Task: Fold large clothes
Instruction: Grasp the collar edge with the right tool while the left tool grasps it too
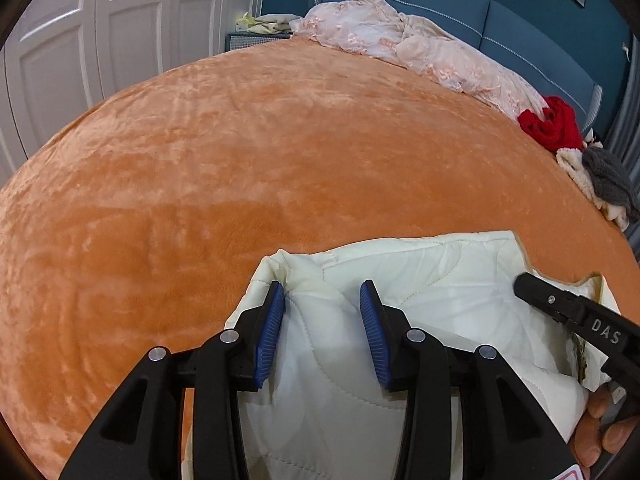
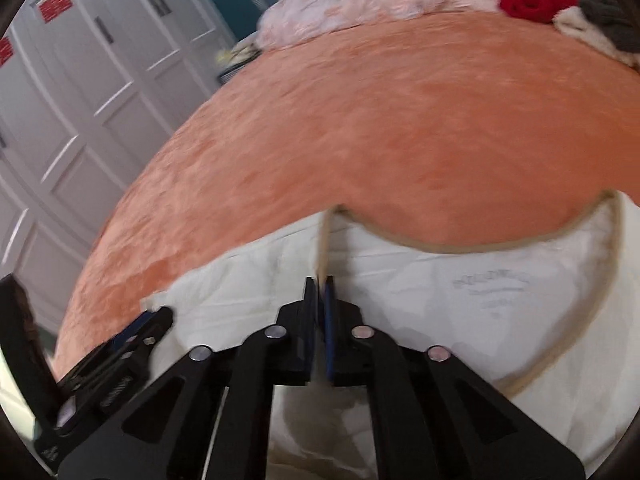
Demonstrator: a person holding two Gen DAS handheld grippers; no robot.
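1. One cream quilted jacket point(image 1: 420, 280) lies on the near edge of the orange bed point(image 1: 240, 160).
2. Left gripper point(image 1: 322, 304): fingers spread, straddling a jacket fold.
3. Right gripper point(image 2: 319, 284): fingers pinching the jacket's trimmed edge.
4. One red garment point(image 1: 552, 122), far corner.

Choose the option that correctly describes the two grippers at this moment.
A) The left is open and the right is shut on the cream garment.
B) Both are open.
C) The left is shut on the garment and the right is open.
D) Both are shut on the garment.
A: the left gripper has its blue fingers wide apart over the cream quilted garment, while the right gripper is closed on its tan-trimmed edge.
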